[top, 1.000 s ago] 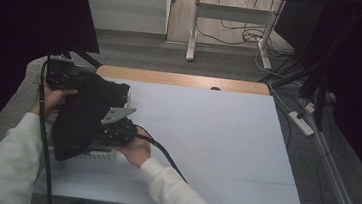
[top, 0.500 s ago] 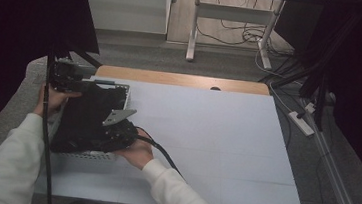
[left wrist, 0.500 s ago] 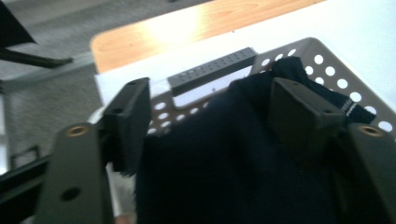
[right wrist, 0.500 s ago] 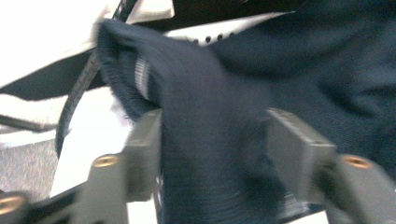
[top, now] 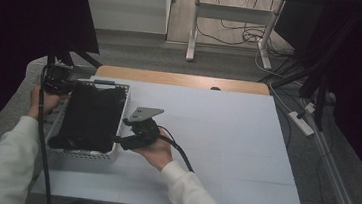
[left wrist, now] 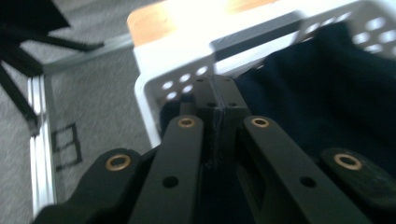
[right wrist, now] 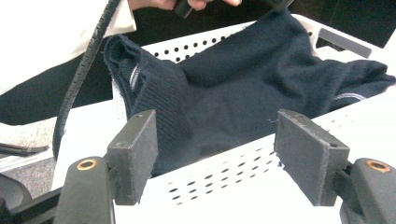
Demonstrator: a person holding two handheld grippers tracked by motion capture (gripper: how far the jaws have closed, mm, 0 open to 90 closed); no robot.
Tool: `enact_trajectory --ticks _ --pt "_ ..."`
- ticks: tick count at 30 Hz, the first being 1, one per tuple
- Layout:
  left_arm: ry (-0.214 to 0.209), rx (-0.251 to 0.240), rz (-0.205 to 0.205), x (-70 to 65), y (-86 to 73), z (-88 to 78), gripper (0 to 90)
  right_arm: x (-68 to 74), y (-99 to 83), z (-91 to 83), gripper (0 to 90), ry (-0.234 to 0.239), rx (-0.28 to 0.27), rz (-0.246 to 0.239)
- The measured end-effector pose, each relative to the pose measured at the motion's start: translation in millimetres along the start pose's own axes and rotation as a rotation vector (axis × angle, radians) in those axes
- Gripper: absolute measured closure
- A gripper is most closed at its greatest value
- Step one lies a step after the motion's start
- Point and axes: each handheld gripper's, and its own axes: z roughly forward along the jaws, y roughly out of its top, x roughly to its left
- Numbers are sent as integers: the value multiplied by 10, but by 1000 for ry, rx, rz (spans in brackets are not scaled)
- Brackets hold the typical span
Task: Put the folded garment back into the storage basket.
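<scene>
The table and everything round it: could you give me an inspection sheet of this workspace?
Surface: pale table with a wooden strip along the far edge.
Job's things: dark sweater lying in a white perforated basket at the table's left side.
Clutter: nothing seen.
Grippers: left gripper shut at the basket's far left corner, jaws together; right gripper open beside the basket's right wall, jaws just opened wider, nothing between the pads.
Cables: a black cable trails from the right gripper; more lie on the floor.
Surroundings: grey carpet, table legs behind, dark curtains at both sides.
</scene>
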Motion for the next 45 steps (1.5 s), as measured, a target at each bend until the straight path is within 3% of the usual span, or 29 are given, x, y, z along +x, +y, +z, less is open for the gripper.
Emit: enact_trajectory --ticks 6,11,18,28,39,45 --pt "7 74 -4 -5 5 207 882 -48 -51 -91 305 -13 -3 14" --pt "-10 64 -16 -4 -1 216 882 -67 -98 -165 305 -26 -1 17" --pt "-61 -31 -24 -81 -34 -79 883 -126 -163 -382 305 -52 -6 25" --pt "-128 -119 -27 -381 -265 -414 883 -178 -388 -839 304 -93 -8 47" --pt "-195 -212 3 -764 -674 -852 882 -266 -760 -1359 301 -149 7 77" --pt "-219 -191 20 -955 -1006 -1077 882 -295 -946 -1591 298 -178 18 98"
